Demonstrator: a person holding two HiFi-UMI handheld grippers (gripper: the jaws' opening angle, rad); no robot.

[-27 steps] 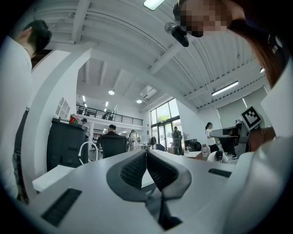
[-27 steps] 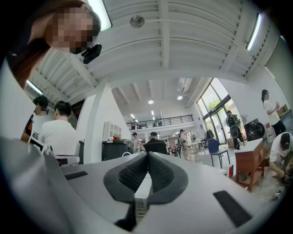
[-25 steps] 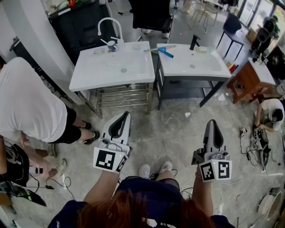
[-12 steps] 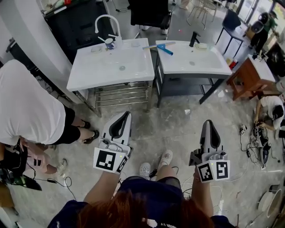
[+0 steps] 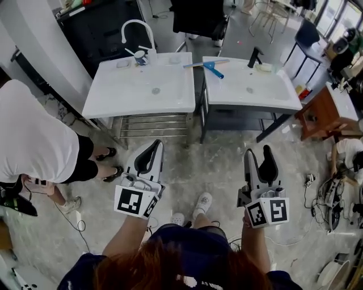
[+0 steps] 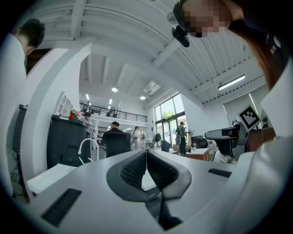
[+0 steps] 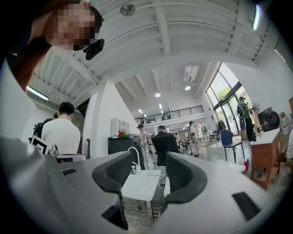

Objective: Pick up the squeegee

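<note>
Holding the left gripper point(image 5: 154, 146) level above the floor, on the near side of the white washbasin point(image 5: 142, 93), jaws pressed together with nothing between them. Carrying the right gripper point(image 5: 258, 152) level too, nearer than the washbasin and off to its right, jaws opening with only air between them. Sharing the floor with a person in a white shirt point(image 5: 34, 141), left of the washbasin. Facing the squeegee point(image 5: 207, 63), lying flat by the washbasin's far right corner, blade bridging the gap to the neighbouring dark-framed basin point(image 5: 249, 93), blue handle resting on that basin, well apart from both grippers. Looking on to a curved tap point(image 5: 138, 31) at the washbasin's far edge, a cup point(image 5: 142, 56) just beside it, and a black chair point(image 5: 198, 17) beyond the washbasin.
</note>
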